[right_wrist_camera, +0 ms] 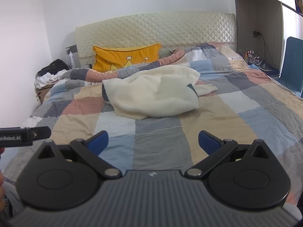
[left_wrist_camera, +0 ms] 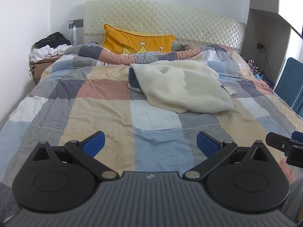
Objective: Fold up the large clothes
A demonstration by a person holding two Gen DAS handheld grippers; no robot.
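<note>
A cream fleece garment [left_wrist_camera: 181,87] with a dark grey lining lies crumpled in a heap on the patchwork quilt [left_wrist_camera: 106,113], past the middle of the bed. In the right wrist view the same garment [right_wrist_camera: 155,92] has a sleeve trailing off to its right. My left gripper [left_wrist_camera: 150,143] hovers open over the near part of the quilt, well short of the garment, with nothing between its blue pads. My right gripper [right_wrist_camera: 153,143] is likewise open and empty above the quilt [right_wrist_camera: 246,117]. Each gripper's body shows at the edge of the other's view.
A yellow crown pillow [left_wrist_camera: 138,41] leans on the quilted headboard [left_wrist_camera: 170,20]. A cardboard box with a pile of clothes [left_wrist_camera: 51,47] stands left of the bed by the wall. A blue chair [left_wrist_camera: 289,83] and a low shelf with bottles [right_wrist_camera: 253,56] are on the right.
</note>
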